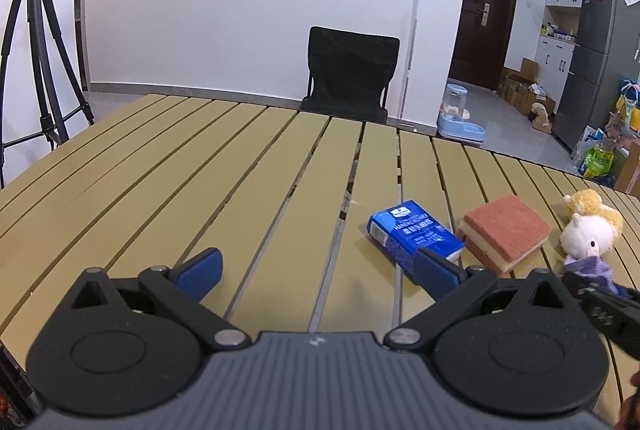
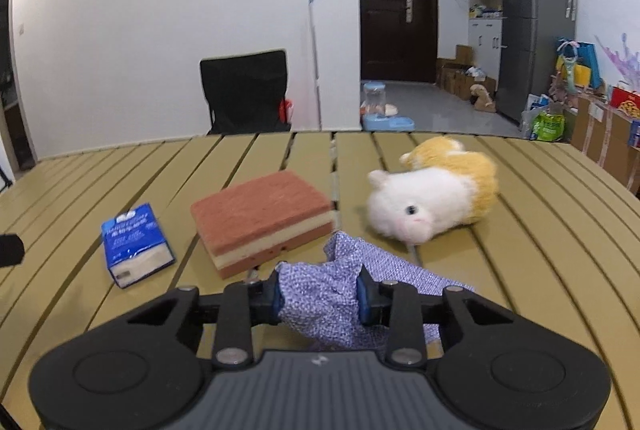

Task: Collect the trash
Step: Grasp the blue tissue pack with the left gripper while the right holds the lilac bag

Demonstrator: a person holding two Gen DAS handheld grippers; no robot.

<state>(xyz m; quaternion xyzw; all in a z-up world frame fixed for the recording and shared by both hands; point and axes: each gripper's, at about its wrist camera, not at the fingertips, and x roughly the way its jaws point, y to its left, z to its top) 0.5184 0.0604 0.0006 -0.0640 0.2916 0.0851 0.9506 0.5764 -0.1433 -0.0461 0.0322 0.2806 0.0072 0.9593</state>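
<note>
A crumpled purple-and-white cloth [image 2: 340, 286] lies bunched between the blue pads of my right gripper [image 2: 319, 296], which is shut on it just above the slatted table. In the left wrist view a corner of that cloth [image 1: 592, 268] shows at the far right, next to the right gripper's black body. My left gripper [image 1: 318, 270] stands open over the bare table, nothing between its fingers. Its right fingertip [image 1: 436, 272] overlaps the near end of a blue tissue pack [image 1: 414, 232]. The same tissue pack [image 2: 136, 244] lies left of the right gripper.
A red-and-cream sponge [image 2: 264, 218] sits between the tissue pack and a white-and-yellow plush toy [image 2: 434, 198]. The tan slatted table [image 1: 180, 166] spreads to the left. Behind it stand a black chair [image 1: 352, 74] and a tripod [image 1: 36, 42] at far left.
</note>
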